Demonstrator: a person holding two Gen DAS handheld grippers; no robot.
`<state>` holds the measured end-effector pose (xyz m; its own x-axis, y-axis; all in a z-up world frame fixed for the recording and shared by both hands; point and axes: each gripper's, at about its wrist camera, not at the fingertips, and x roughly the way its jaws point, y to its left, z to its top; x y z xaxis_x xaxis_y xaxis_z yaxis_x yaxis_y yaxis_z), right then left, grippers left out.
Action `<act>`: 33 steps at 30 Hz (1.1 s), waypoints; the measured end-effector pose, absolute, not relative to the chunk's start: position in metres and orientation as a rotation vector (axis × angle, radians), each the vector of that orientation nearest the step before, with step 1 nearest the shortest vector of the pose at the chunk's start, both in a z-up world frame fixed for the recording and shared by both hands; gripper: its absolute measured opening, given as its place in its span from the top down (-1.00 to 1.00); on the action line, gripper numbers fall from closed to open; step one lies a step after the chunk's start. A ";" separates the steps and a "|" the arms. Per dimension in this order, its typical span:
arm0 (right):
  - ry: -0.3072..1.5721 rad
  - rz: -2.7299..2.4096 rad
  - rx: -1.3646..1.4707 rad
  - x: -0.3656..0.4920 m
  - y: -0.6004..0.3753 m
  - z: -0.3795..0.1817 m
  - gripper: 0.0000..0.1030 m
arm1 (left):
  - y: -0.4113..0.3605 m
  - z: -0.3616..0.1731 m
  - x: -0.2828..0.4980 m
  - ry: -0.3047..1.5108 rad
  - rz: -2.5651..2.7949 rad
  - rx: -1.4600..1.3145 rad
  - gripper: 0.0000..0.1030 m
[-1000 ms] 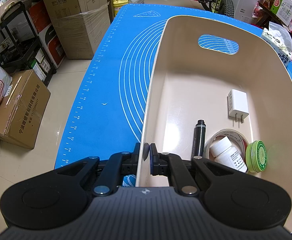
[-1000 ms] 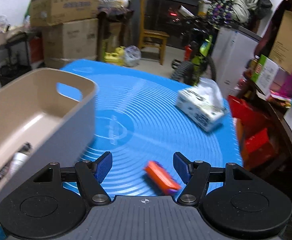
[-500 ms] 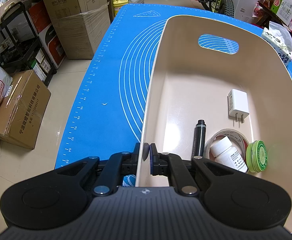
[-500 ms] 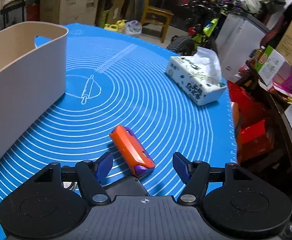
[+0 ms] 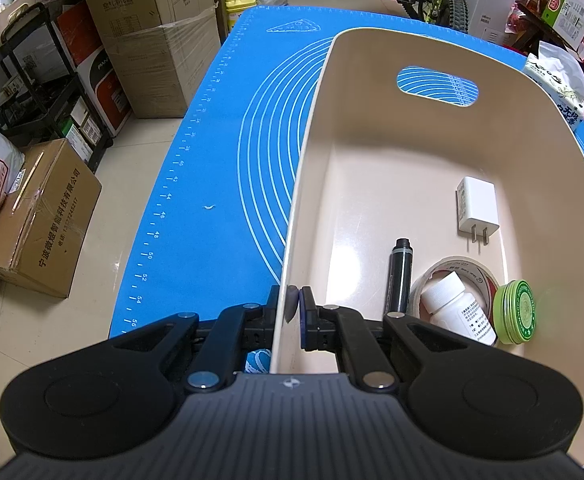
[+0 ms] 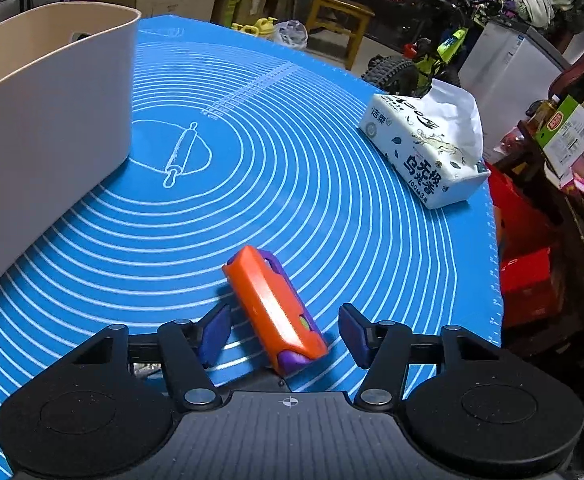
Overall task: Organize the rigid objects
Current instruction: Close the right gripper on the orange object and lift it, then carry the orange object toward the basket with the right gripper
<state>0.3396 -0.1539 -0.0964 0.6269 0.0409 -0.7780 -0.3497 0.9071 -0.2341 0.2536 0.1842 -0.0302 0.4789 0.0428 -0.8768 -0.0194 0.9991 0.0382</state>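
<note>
Blue mat [image 6: 292, 168]: orange case [image 6: 274, 312] near front edge, stiff, light, slick plastic; grab long sides. Right gripper [image 6: 284, 334] spread, closing around it, not yet touching. Left gripper [image 5: 293, 312] pinches bin [image 5: 303, 168] rim.

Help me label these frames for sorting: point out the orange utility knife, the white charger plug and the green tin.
orange utility knife [image 6: 272, 303]: right wrist view, middle of its orange body.
white charger plug [image 5: 476, 205]: left wrist view, flat white face.
green tin [image 5: 516, 312]: left wrist view, lid.
</note>
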 end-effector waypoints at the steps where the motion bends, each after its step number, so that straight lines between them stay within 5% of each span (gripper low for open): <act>1: 0.871 0.233 -0.386 0.341 -0.155 -0.096 -0.30 | 0.184 -0.030 0.254 1.071 0.038 0.024 0.81; 8: 0.885 0.279 -0.306 0.347 -0.165 -0.097 -0.18 | 0.184 -0.030 0.254 1.072 0.042 0.028 0.81; 21: 0.841 0.282 -0.294 0.339 -0.168 -0.095 0.37 | 0.184 -0.031 0.254 1.072 0.042 0.028 0.80; 33: 0.786 0.262 -0.297 0.328 -0.161 -0.082 0.38 | 0.184 -0.031 0.254 1.072 0.042 0.028 0.80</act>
<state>0.3278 -0.1611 -0.0815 0.6784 0.1199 -0.7249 -0.3387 0.9265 -0.1638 0.2540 0.1839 -0.0306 0.4777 0.0485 -0.8772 -0.0211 0.9988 0.0438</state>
